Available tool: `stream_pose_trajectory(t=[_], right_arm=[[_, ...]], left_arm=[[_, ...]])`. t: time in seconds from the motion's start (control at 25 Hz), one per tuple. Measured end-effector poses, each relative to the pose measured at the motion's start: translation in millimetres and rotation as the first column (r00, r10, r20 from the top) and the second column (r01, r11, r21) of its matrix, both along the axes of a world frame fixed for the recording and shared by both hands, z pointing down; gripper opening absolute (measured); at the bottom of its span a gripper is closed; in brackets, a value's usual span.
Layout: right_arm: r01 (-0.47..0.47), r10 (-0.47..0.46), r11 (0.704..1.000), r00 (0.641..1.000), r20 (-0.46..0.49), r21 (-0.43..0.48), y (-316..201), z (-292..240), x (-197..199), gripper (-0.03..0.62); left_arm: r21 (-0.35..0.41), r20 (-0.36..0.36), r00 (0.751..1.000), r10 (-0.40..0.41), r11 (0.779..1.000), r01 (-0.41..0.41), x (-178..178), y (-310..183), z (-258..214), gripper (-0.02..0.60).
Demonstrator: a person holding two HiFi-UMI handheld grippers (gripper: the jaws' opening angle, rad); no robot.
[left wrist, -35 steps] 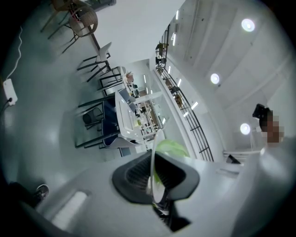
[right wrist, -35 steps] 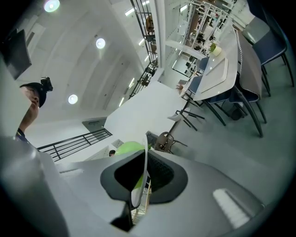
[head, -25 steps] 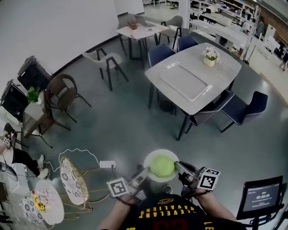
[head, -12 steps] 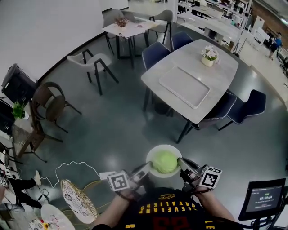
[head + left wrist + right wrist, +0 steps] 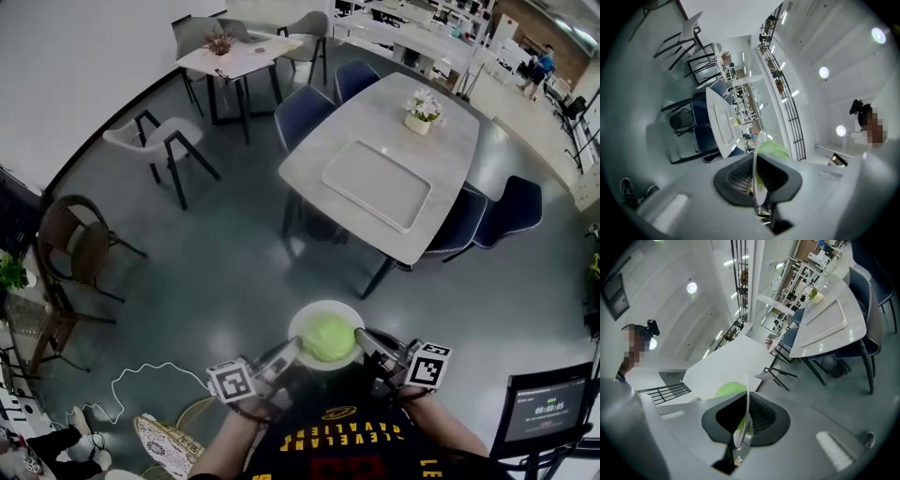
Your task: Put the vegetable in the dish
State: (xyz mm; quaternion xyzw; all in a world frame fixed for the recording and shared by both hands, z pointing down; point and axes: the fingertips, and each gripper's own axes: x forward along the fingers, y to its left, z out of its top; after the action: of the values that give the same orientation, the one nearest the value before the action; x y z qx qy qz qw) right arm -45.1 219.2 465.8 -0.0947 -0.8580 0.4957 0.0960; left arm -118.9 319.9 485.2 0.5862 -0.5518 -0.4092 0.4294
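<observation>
A pale green cabbage-like vegetable (image 5: pixel 327 337) lies in a white round dish (image 5: pixel 300 321) that is carried in the air in front of the person. My left gripper (image 5: pixel 292 351) is shut on the dish's left rim, and my right gripper (image 5: pixel 362 340) is shut on its right rim. In the left gripper view the dish (image 5: pixel 755 173) stands edge-on between the dark pads, with the vegetable (image 5: pixel 772 150) behind it. The right gripper view shows the same: the dish rim (image 5: pixel 746 413) is clamped and the vegetable (image 5: pixel 730 389) lies beyond it.
A grey dining table (image 5: pixel 384 159) with a rectangular tray (image 5: pixel 375 185) and a flower pot (image 5: pixel 420 111) stands ahead, with dark blue chairs (image 5: pixel 506 211) round it. Grey floor lies between. A smaller table (image 5: pixel 234 58) and chairs stand far left; a monitor (image 5: pixel 548 411) at right.
The person has walked forward with the dish held in both grippers; the table now looks nearer and the scene has slid left. Both grips are unchanged.
</observation>
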Motion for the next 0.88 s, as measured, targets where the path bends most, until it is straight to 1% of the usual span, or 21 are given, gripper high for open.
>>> stream_pose_trajectory(t=[0.12,0.24,0.32,0.44,0.56,0.68,0.88], right_arm=[[-0.012,0.012,1.0,1.0,-0.009,-0.014,-6.7,8.7,-15.6,0.014],[0.001,-0.001,1.0,1.0,-0.01,-0.027,-16.0,19.4,-43.4,0.014],[0.03,-0.029,0.999,1.0,0.002,-0.039,-23.1,20.4,-69.2,0.014],[0.074,-0.073,0.996,0.997,0.032,-0.044,-40.7,12.1,-99.3,0.014],[0.088,-0.086,0.995,0.995,0.048,-0.036,-70.9,6.5,-114.1,0.014],[0.079,-0.076,0.996,0.995,0.063,-0.045,-107.1,4.7,-129.9,0.014],[0.076,-0.072,0.995,0.995,0.068,-0.068,-186.2,8.9,-153.8,0.014]], left_arm=[[-0.014,-0.026,1.0,-0.002,1.0,0.002,-14.8,-5.2,12.2,0.018],[-0.052,-0.062,0.997,-0.035,0.998,0.032,-39.3,-8.9,23.7,0.018],[-0.069,-0.056,0.996,-0.068,0.996,0.064,-61.7,-12.4,22.3,0.018],[-0.065,-0.027,0.994,-0.103,0.993,0.101,-86.9,-30.0,10.2,0.018],[-0.055,0.001,0.994,-0.105,0.993,0.105,-101.7,-61.9,2.5,0.018],[-0.076,0.023,0.995,-0.098,0.992,0.1,-118.6,-96.7,-0.1,0.018],[-0.097,0.044,0.995,-0.089,0.991,0.093,-142.8,-176.0,-0.9,0.018]])
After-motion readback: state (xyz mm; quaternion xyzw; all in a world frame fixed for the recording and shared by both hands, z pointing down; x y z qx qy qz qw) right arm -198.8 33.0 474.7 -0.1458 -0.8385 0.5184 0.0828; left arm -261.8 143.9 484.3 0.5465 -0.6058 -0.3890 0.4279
